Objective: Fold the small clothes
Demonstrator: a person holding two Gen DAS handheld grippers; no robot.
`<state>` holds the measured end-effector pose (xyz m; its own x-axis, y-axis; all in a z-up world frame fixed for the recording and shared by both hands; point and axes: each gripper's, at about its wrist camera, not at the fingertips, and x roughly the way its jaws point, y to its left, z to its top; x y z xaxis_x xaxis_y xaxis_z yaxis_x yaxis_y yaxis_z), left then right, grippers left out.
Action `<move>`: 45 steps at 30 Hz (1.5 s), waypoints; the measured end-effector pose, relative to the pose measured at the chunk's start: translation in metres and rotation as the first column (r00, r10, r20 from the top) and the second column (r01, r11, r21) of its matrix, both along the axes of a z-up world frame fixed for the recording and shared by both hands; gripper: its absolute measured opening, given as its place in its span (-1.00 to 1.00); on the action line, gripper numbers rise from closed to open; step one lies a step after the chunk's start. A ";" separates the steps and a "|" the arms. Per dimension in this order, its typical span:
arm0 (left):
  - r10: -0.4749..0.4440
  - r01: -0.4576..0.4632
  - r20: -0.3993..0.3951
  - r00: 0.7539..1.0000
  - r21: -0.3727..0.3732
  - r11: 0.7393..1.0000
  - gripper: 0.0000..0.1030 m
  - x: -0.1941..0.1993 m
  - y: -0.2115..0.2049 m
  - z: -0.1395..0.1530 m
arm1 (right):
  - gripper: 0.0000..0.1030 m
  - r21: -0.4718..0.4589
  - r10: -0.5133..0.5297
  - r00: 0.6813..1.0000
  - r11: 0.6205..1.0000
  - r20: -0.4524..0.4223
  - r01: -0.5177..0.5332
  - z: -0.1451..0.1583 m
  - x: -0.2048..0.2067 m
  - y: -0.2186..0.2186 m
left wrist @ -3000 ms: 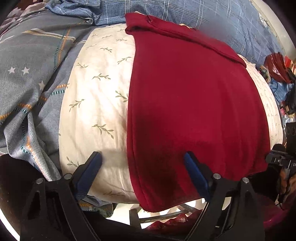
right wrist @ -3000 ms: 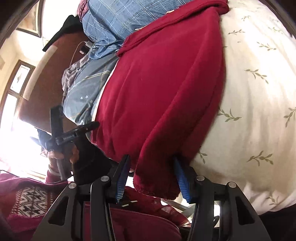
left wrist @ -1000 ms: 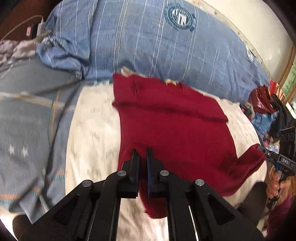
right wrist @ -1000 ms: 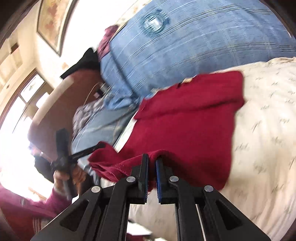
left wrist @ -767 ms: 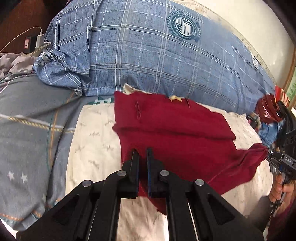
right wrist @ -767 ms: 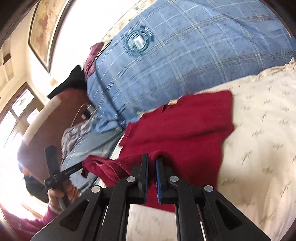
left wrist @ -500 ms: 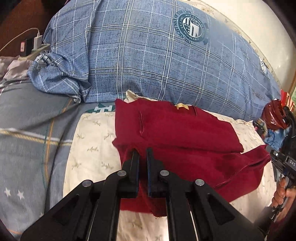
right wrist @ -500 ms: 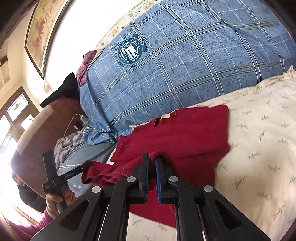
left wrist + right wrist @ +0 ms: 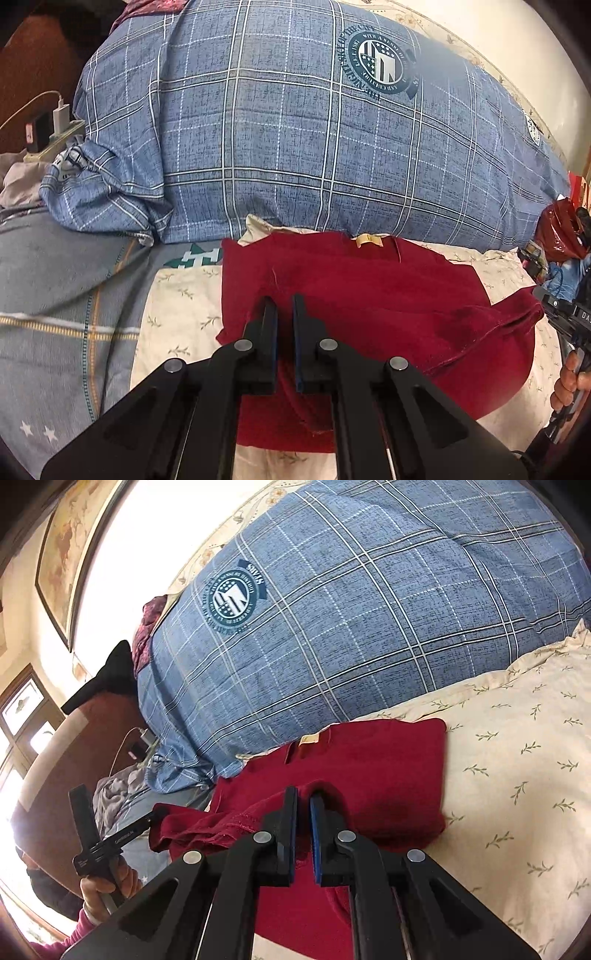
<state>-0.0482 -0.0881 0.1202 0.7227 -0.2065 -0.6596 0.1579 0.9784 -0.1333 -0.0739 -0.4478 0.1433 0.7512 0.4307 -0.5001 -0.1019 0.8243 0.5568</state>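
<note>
While both grippers pinch its near hem, the red garment [image 9: 369, 295] lies on a cream pillow [image 9: 177, 317] printed with small green sprigs, its far edge tucked up against a big blue plaid pillow [image 9: 295, 147]. The left gripper [image 9: 285, 306] has its jaws drawn narrow, with red cloth bunched between the blue pads at the garment's left corner. The right gripper [image 9: 303, 801] is likewise nearly closed on the opposite corner, a rumpled ridge of hem running between the two. That lifted edge hangs above the flat part of the garment, which spreads out ahead of the jaws toward a small tan label [image 9: 369, 240] at the neckline. The cloth looks soft and slightly fuzzy, like a fine knit, with a stitched hem line. A round navy crest [image 9: 378, 66] is printed on the plaid pillow's woven-looking cotton. To the left a grey quilt [image 9: 55, 314] with orange stripes and white stars lies beside the cream pillow.
</note>
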 end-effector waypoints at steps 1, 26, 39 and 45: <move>-0.001 0.001 0.001 1.000 0.004 1.000 -0.92 0.002 -0.001 0.000 | -0.90 0.000 -0.002 1.000 1.000 -0.001 0.002 0.000 0.002 -0.001; 0.050 -0.047 -0.135 0.990 0.027 0.999 -0.91 0.120 -0.026 -0.047 | -0.89 -0.002 -0.064 0.992 0.998 -0.111 0.064 -0.040 0.112 -0.024; -0.008 -0.011 -0.220 0.976 -0.084 0.996 -0.46 0.146 -0.021 -0.061 | 0.04 -0.071 -0.099 0.994 0.993 -0.048 0.096 -0.015 0.098 -0.040; 0.047 -0.052 -0.051 0.998 -0.087 0.995 0.67 0.120 -0.003 -0.027 | -0.05 -0.179 0.145 0.983 0.970 -0.112 -0.163 -0.026 0.087 0.024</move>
